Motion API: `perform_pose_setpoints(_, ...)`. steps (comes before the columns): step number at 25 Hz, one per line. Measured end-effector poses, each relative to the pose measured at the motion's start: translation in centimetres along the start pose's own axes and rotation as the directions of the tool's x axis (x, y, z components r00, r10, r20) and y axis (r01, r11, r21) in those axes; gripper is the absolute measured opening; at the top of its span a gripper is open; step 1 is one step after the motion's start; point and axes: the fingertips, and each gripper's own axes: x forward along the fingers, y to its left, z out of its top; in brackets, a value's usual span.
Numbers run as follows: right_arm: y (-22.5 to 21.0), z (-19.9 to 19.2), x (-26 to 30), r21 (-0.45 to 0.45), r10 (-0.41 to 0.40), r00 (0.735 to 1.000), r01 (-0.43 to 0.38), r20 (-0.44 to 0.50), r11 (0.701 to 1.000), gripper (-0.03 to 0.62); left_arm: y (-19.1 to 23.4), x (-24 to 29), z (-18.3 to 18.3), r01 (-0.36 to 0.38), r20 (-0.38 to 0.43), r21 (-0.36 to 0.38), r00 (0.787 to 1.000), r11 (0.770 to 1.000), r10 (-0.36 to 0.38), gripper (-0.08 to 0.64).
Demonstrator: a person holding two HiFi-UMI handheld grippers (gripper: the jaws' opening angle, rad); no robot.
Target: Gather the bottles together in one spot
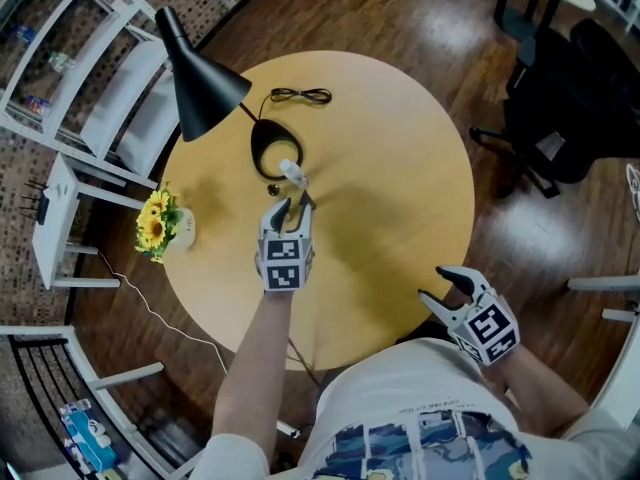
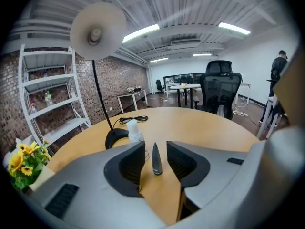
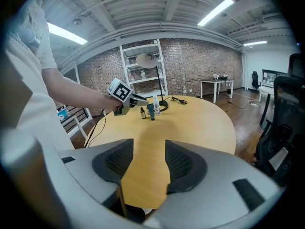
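- L gripper (image 1: 294, 205): jaws are apart, not squeezing. A dark pointy bottle (image 2: 156, 160) stands right between them, w/ a gap on each side.
- White bottle (image 2: 134, 130): stands up just past the L gripper's left jaw, close to the dark pointy bottle.
- Tiny brown bottle (image 3: 143, 112): seen from the R gripper view, just beside the L gripper's tip & next to the dark one.
- All 3 bottles stand close together on the round wood table (image 1: 400, 168), right at the front of the L gripper.
- Black lamp base (image 2: 116, 137): just behind the white bottle, a bit farther from the L gripper.
- Lamp shade (image 2: 97, 30): high up, to the L gripper's left.
- Black cord (image 1: 300, 95): farther off, past the lamp base.
- Yellow flowers (image 1: 155, 223): off to the L gripper's left, near the table edge.
- R gripper (image 1: 438, 284): jaws apart, nothing between them but table top. It's by the table edge near the person; the bottles are far ahead of it, a bit to its left.
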Motion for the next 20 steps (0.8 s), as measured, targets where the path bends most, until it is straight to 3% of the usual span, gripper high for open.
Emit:
perform_pose_setpoints(6,3.6,1.8,0.2,-0.029,0.002,0.999,-0.001,0.035,1.0,0.235,0.3,-10.0,-0.5,-0.009,0.079,-0.173,0.997,0.985,0.022,0.144)
perform_pose_setpoints(14,9.7,3.2,-0.8,-0.057,0.016,0.997,-0.012,0.08,0.998,0.235,0.6,-26.4,-8.0,-0.015,0.087,-0.354,0.995,0.935,0.049,0.146)
perform_pose_setpoints(20,15.1,2.5,-1.5,0.011,-0.025,0.995,0.024,0.092,1.0,0.235,-0.2,-34.1,-12.7,-0.001,0.078,-0.433,0.996,0.902,0.039,0.146)
